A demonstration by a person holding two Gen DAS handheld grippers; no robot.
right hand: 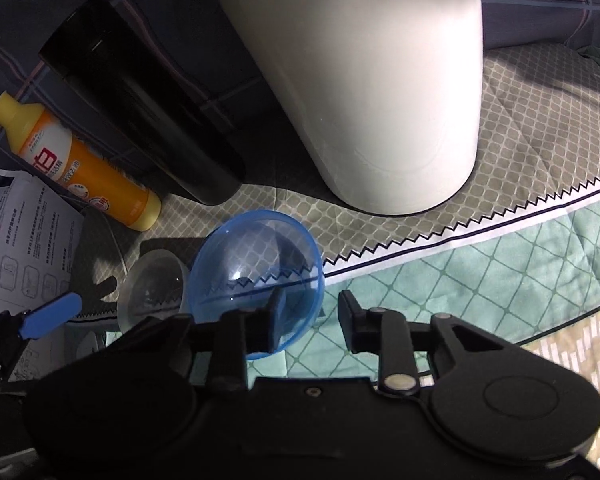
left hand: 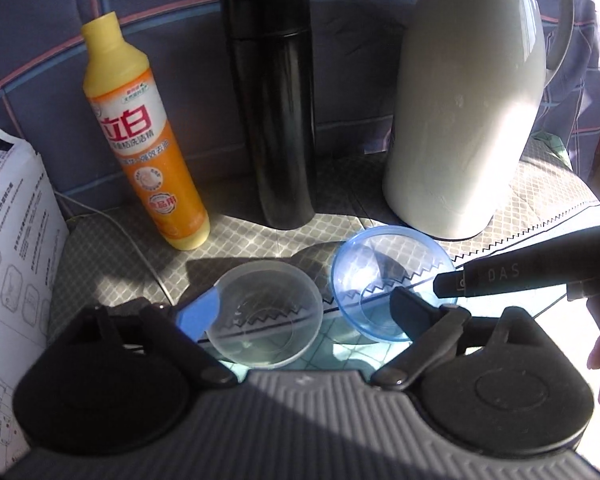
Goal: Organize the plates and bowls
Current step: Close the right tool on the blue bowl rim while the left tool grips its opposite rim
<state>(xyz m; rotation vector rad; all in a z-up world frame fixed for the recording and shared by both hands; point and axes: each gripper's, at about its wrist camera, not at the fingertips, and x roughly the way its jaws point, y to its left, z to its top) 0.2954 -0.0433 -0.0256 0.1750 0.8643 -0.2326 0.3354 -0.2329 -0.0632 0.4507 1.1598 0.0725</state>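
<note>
Bg: dark blue plaid cloth (left hand: 40, 40) w/ pink lines hangs behind. Surface has grey diamond-pattern mat (right hand: 540, 128), zigzag edge, over teal quilted cover (right hand: 500, 280). Hard sunlight from right, deep shadows.

a yellow bottle (left hand: 140, 136), a black flask (left hand: 270, 104) and a big white jug (left hand: 464, 112) stand in a row at the back of the cloth (left hand: 540, 184), closing off that side, with narrow gaps between them. a white printed box (left hand: 12, 240) walls the left edge, and a thin cable (left hand: 140, 248) runs across the cloth beside it. the clear bowl (left hand: 266, 316) and the blue bowl (left hand: 392, 280) sit close together in front of the row, while the green quilt (right hand: 480, 280) to the right lies bare.
</note>
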